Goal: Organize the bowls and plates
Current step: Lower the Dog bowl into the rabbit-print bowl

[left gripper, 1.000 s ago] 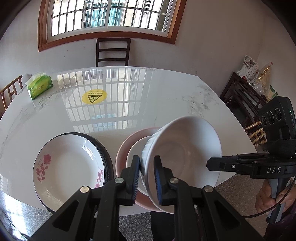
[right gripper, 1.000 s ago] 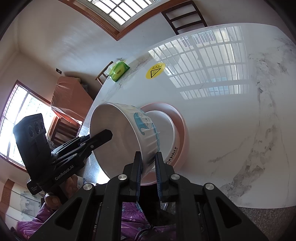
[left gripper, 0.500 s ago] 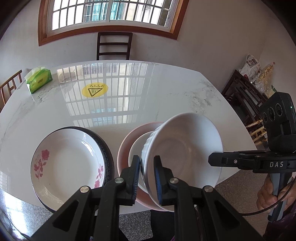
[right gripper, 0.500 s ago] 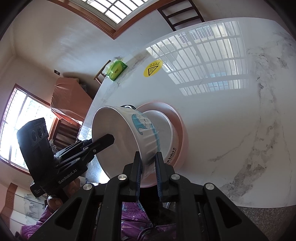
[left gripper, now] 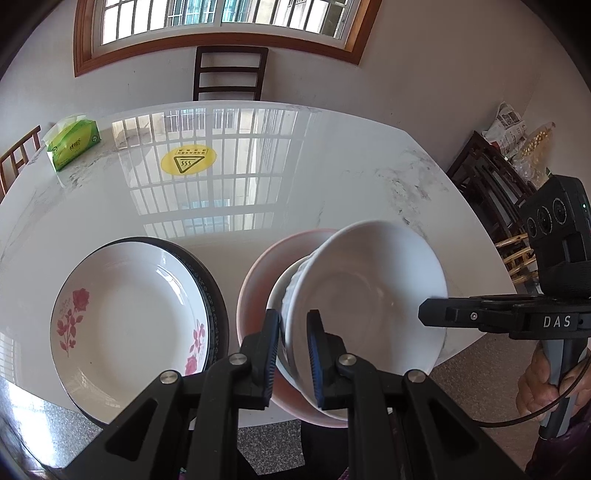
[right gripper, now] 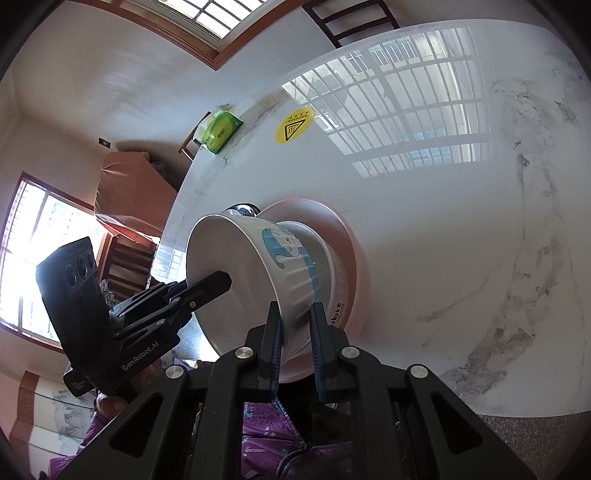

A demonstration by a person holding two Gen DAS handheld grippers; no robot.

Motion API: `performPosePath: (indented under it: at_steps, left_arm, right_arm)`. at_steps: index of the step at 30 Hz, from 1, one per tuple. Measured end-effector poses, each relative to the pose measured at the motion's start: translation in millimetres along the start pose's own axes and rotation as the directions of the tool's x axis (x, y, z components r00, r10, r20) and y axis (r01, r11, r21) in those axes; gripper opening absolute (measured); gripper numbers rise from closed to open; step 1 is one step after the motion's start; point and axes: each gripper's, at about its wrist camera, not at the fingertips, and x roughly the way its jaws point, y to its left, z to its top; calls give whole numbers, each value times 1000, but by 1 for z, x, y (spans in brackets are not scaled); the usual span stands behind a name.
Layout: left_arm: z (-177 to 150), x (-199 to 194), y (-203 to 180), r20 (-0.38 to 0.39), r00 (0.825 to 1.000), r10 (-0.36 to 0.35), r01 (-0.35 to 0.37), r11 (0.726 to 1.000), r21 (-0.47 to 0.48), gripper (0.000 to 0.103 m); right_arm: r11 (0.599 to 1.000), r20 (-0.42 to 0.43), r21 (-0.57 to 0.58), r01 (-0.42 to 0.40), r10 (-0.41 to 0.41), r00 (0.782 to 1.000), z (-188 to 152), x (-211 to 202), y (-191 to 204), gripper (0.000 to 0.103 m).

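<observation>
Two grippers clamped on one bowl at the near edge of a glossy tabletop [left gripper: 332, 166] of white marble with grey veins.

Left gripper [left gripper: 293, 354]: black, with blue ribbed pads; its jaws are closed on the near rim of the bowl [left gripper: 369, 295], one pad inside and one outside. The bowl is white glazed ceramic, round and deep, with a fluted outer wall, and is tilted so that its mouth faces this gripper's right.

Right gripper [right gripper: 295, 343]: same build, jaws pinched on the opposite part of the rim. From this side the bowl [right gripper: 291, 266] shows a blue cartoon print on its ribbed wall.

Behind and beneath the bowl, just ahead of both grippers, is a second white bowl [right gripper: 338, 280] with printed lettering on its side, seated in a wide, shallow pink bowl [left gripper: 266, 273]. Whether the tilted bowl touches the second one cannot be told.

To the left of the left gripper a round white plate [left gripper: 125, 325] with red rose prints and a smooth gloss lies on a black-rimmed plate [left gripper: 212, 291].

Far ahead of the left gripper: a round yellow sticker [left gripper: 186, 164] bearing a triangle, and a green tissue pack [left gripper: 74, 146] at the far left edge. A dark slatted wooden chair [left gripper: 229, 74] stands beyond the tabletop under an arched window [left gripper: 221, 18].
</observation>
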Motion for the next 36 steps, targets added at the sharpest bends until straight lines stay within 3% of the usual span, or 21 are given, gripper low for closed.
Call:
performPosePath:
  at_steps: [22,31,32,35,36]
  left_arm:
    - [-1,1,1,-4,1000,7,-7,1000,-10,16]
    - [1,-6,7,32,999,12,-12,1000,-13,16]
    - [1,-6,8,29,1000,12,-12,1000,-16,19]
    - [1,-5,13,30,999,18,-17,999,-34,41]
    - [2,-5,15,35,999,16,-14,999,-43,41]
  right_arm:
    - [1000,-7,-11,29,-29,1000,1,7,8,17]
    - [995,43,-65,78,-75,996,2,1,20,18]
    - [994,54,-70,82,-78,995,1,0,21,18]
    - [987,92,-101,124,-115,989,0,-4,24,20]
    - [987,102,-99,128,-117,988,1,-5,24,20]
